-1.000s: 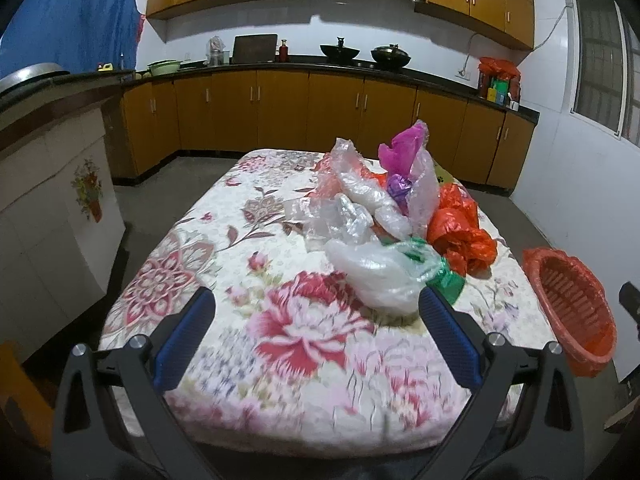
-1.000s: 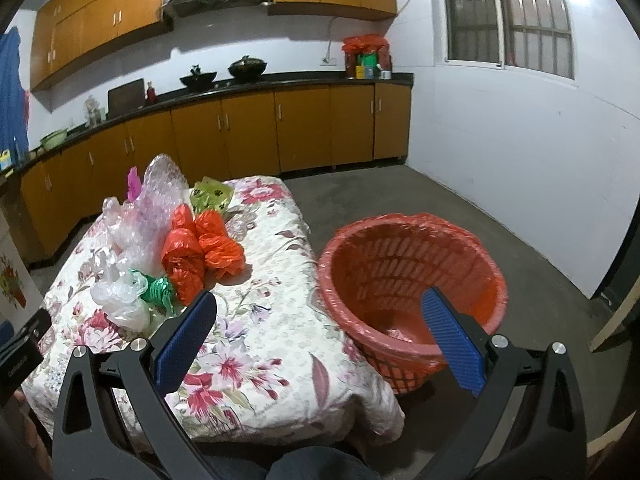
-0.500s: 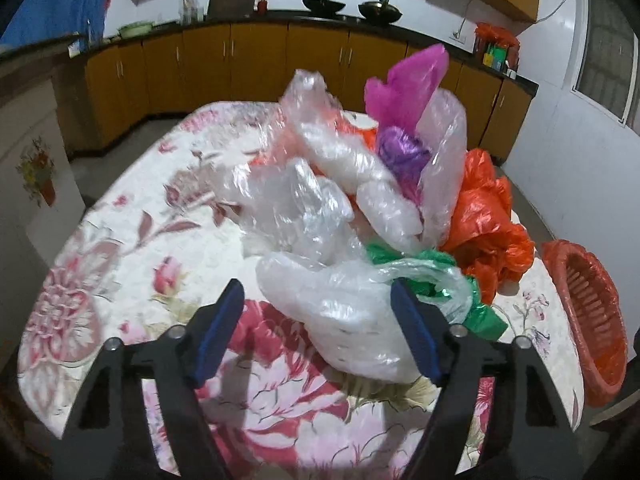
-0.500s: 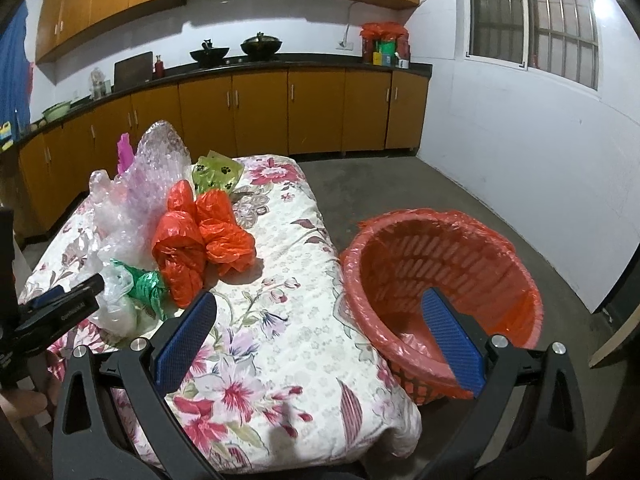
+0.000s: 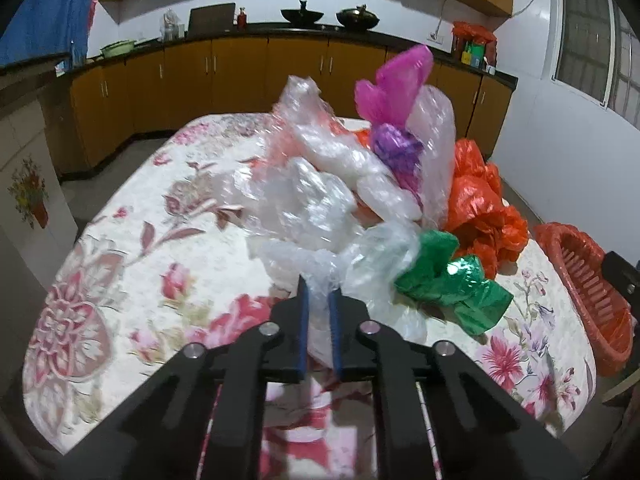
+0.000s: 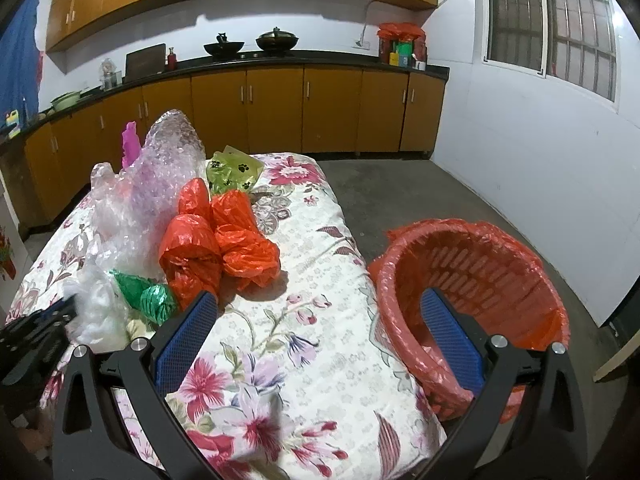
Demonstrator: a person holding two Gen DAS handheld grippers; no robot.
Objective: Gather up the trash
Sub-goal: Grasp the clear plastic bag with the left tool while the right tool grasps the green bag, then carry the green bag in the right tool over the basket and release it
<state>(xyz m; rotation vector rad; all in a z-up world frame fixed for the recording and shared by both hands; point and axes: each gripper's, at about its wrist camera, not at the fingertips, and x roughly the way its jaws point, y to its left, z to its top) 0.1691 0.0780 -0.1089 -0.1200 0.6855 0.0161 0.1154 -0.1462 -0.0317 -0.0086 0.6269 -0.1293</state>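
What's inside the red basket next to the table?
The red basket has a red plastic liner draped over its rim, and its slatted wall shows. No trash is visible in it, but the right gripper covers part of the bottom, so that part stays hidden.

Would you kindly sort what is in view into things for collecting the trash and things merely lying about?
For the job:
clear bag in left gripper
orange bags
green bag
bubble wrap
red basket

Lying about:
woks
green bowl

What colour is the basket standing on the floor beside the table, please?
The basket is orange-red, with a matching plastic liner; the right wrist view shows it best.
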